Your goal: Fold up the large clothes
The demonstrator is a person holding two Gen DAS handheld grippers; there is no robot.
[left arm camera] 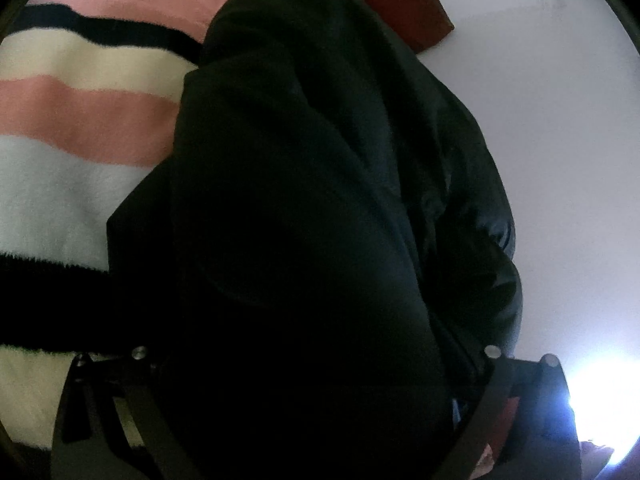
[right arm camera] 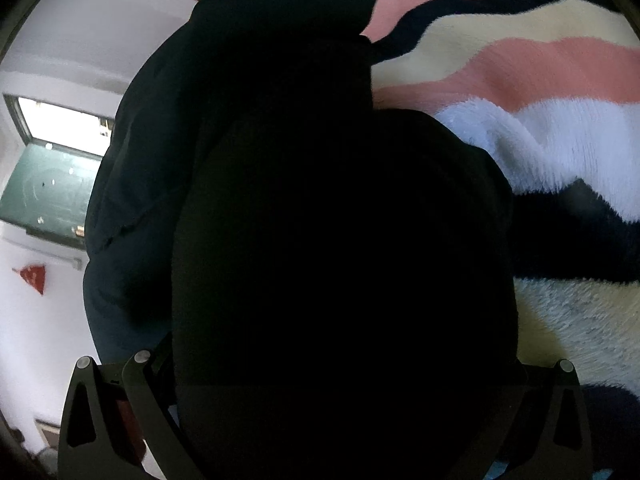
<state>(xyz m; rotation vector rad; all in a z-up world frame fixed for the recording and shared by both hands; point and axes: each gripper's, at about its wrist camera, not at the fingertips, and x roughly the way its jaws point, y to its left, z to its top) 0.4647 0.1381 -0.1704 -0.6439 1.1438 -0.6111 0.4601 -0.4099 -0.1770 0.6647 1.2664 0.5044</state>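
Note:
A large black garment (left arm camera: 320, 160) lies bunched on a striped fleece blanket (left arm camera: 80, 100) and fills most of the left wrist view. My left gripper (left arm camera: 316, 360) stands with its jaws wide apart at the bottom edge. The garment's bulk sits between them and hides the fingertips. In the right wrist view the same black garment (right arm camera: 320, 240) covers the centre. My right gripper (right arm camera: 348, 360) also has its jaws spread wide around the cloth, and its tips are hidden too. I see no pad pinching the fabric.
The pink, cream, white and black blanket (right arm camera: 540, 80) spreads out beside the garment. A dark red cloth (left arm camera: 392, 0) lies at the far end. A white wall (left arm camera: 560, 160) runs along one side, with a window (right arm camera: 60, 128) and a small red ornament (right arm camera: 34, 276).

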